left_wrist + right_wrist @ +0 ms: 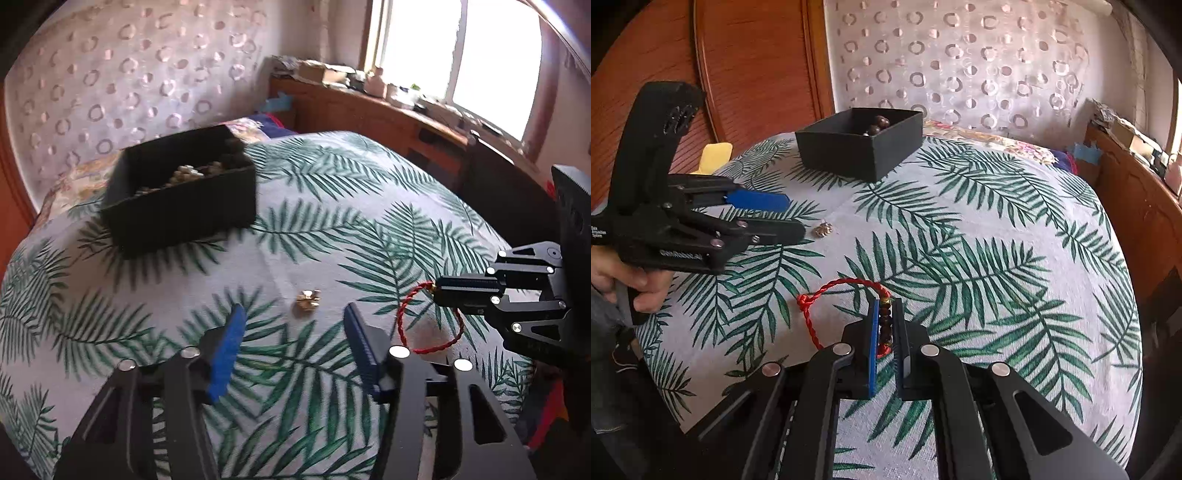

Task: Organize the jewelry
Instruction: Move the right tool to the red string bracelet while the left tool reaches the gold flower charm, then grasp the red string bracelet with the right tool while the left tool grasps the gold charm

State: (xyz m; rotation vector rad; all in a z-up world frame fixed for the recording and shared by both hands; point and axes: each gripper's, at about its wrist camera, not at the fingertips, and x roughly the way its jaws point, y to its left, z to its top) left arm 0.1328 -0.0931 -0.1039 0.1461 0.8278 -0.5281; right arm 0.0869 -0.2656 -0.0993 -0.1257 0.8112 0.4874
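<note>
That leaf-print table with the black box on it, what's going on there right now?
A person is sorting jewelry with a handheld tool in each hand. The right tool is shut on the beaded part of a red braided cord bracelet. The left tool is open, pointed at a small gold flower-shaped charm lying on the palm-leaf tablecloth. Further back stands an open black cardboard box already holding beads.

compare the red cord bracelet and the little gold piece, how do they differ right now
The red cord bracelet is clamped at its beaded part in the right gripper; the gold piece lies loose ahead of the open left gripper, touched by neither finger.
The bracelet is a wide twisted red loop with dark beads; the gold piece is a small, compact metal cluster.
Both are on the leaf-print cloth, outside the black box.
</note>
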